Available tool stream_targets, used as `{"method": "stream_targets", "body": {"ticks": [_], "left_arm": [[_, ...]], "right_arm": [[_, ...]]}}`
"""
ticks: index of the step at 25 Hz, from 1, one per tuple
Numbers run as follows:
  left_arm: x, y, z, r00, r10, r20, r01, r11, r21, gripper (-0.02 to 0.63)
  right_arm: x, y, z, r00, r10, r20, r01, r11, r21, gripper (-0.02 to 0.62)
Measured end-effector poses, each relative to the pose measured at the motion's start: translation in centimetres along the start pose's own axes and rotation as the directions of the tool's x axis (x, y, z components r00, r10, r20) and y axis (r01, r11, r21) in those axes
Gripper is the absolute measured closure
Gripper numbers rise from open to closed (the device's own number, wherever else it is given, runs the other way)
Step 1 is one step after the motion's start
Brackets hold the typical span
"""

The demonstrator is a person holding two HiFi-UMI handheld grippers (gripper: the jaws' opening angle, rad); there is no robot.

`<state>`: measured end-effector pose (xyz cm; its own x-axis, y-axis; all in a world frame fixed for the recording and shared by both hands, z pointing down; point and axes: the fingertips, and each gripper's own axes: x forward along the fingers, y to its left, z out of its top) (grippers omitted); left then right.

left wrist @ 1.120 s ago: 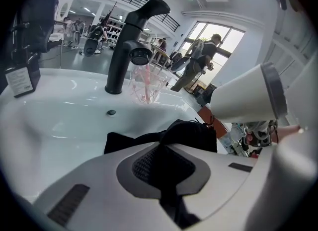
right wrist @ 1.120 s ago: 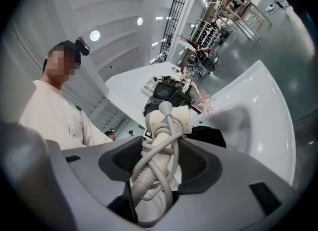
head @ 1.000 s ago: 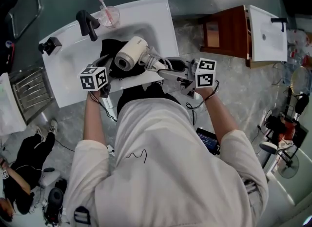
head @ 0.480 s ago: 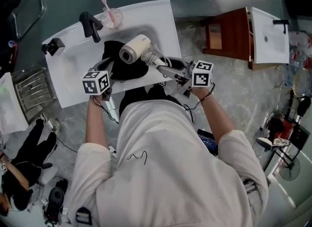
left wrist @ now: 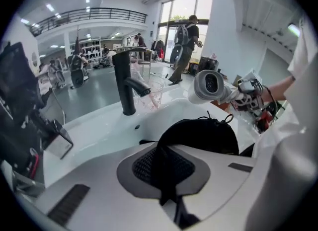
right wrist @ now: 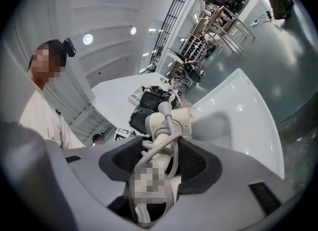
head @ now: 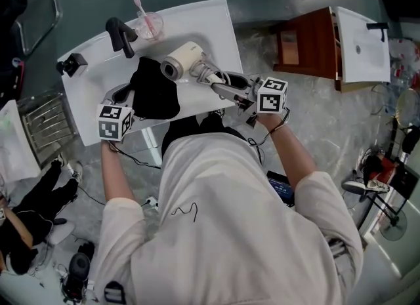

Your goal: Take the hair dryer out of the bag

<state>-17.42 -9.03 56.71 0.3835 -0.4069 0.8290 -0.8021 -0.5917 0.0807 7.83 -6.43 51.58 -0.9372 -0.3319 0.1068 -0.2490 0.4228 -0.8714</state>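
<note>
Over the right half of the white washbasin [head: 213, 25], the hair dryer [head: 184, 59] is in the air, fully outside the black bag [head: 156, 90] and just beside the bag's upper edge; no contact between them is visible.

Right gripper [head: 220, 86]: jaws set wide, clamped on the dryer's handle, with the pale cord [right wrist: 166, 140] wound round the handle and caught between the pads.

Dryer orientation: in the head view the handle's long axis runs down-right into the right gripper. The barrel lies roughly level and crosswise to the handle. Its round open end faces down-left toward the bag, and the left gripper view looks almost straight into that end [left wrist: 208, 86].

Left gripper [head: 131, 105]: jaws nearly together, pinching a fold of the bag's fabric [left wrist: 166, 175]. The rest of the bag bulges beyond the jaws, over the bowl at the front of the basin.

At the basin's far edge are a black tap [head: 120, 33] and a clear cup [head: 149, 23].
</note>
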Motion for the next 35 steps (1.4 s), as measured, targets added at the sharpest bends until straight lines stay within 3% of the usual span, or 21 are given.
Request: {"method": "stream_targets", "body": {"ticks": [2, 5, 11, 23, 35], "left_arm": [[-1.1, 1.0, -0.3, 0.997, 0.037, -0.071, -0.028, 0.992, 0.121, 0.577], [-1.8, 2.0, -0.9, 0.983, 0.102, -0.153, -0.056, 0.957, 0.284, 0.577], [0.0, -0.8, -1.9, 0.972, 0.145, -0.184, -0.057, 0.907, 0.416, 0.577], [1.4, -4.4, -4.3, 0.974, 0.115, -0.197, -0.027, 0.916, 0.400, 0.577], [1.5, -5.1, -5.3, 0.978, 0.102, -0.183, -0.019, 0.914, 0.406, 0.577]], "right_arm": [[0.0, -0.1, -0.1, 1.000, -0.011, -0.005, 0.011, 1.000, 0.005, 0.380], [-0.1, -0.3, -0.3, 0.999, -0.045, -0.022, 0.045, 0.999, 0.006, 0.380], [0.1, -1.1, -0.9, 0.992, -0.118, -0.052, 0.118, 0.993, 0.002, 0.380], [1.7, -3.5, -4.2, 0.960, -0.224, -0.166, 0.225, 0.974, -0.013, 0.383], [2.8, -5.2, -5.7, 0.878, -0.374, -0.298, 0.357, 0.927, -0.113, 0.383]]}}
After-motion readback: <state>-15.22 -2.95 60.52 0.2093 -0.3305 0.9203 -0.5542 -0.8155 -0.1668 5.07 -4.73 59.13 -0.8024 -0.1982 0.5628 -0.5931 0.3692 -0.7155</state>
